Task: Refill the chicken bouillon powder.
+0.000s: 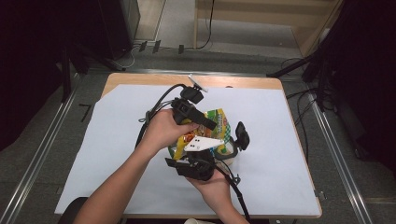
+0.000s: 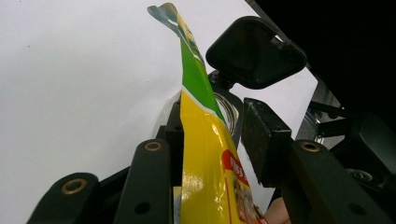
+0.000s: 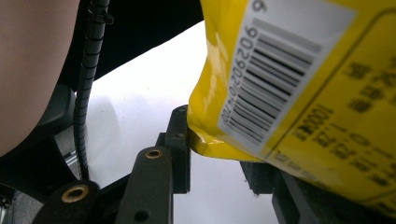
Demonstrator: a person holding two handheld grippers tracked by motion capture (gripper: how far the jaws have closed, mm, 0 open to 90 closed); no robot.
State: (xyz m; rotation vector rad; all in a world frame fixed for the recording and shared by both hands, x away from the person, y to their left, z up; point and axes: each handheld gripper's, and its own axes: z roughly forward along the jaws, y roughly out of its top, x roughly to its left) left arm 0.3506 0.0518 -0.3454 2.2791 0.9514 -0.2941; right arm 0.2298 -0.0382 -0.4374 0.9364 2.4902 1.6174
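Both grippers' fingers pinch a yellow snack bag [image 1: 218,122] above a white-sheeted table [image 1: 280,186].

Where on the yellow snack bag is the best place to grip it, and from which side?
Grip the yellow snack bag at its flat sealed edge, coming in edge-on from the side so the jaws straddle the thin film. The middle looks puffed and would slip; the seam by the barcode is creased flat.

Wooden table [image 1: 273,84], white sheet [image 1: 116,154] spread over most of its top

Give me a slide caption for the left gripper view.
Yellow-and-green snack bag standing edge-on between the left gripper's black jaws.
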